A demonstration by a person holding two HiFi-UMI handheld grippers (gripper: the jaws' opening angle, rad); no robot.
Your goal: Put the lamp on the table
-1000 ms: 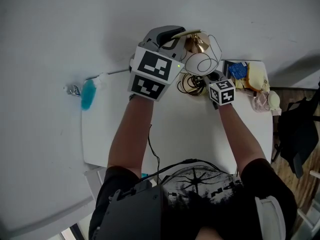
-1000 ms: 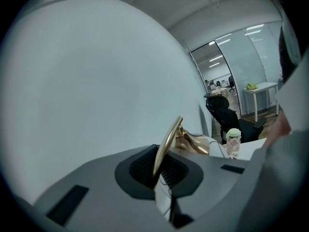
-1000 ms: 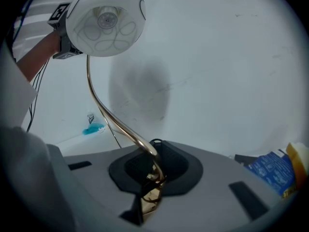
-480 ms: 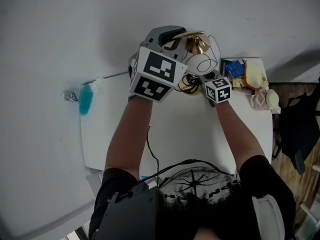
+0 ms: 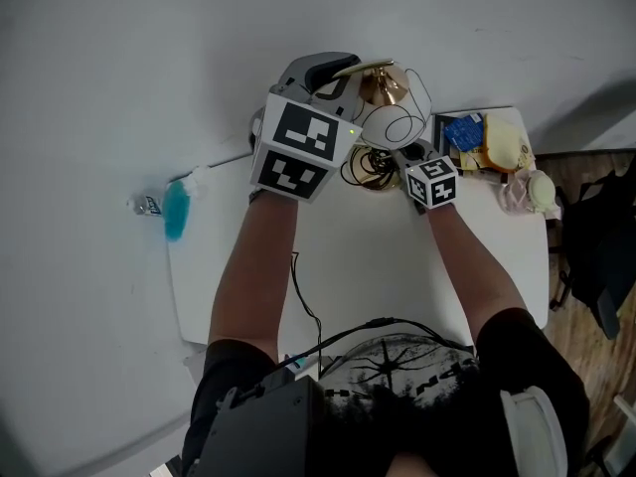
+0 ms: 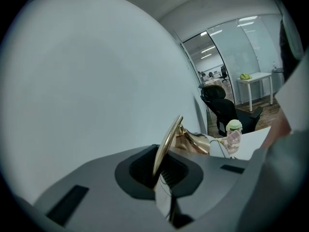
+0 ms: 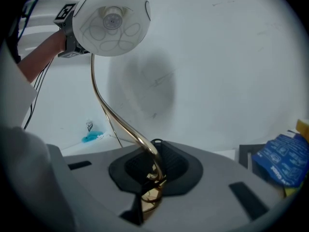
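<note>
Lamp (image 5: 395,125) at the tabletop's (image 5: 378,266) far edge: left gripper (image 5: 350,68) fingers closed on its thin gold rim, right gripper (image 5: 407,157) fingers clamped on the curved stem. Stiff metal, probably light (globe shade looks fragile); best gripped by the metal only.

Bright, even light; soft shadows; dark fisheye edges.

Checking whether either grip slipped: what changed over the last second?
Nothing clearly moved; small shifts look like camera motion. The left hand-held gripper stays shut on the gold base rim of the lamp, the right hand-held gripper on its curved stem, at the far edge of the table.
</note>
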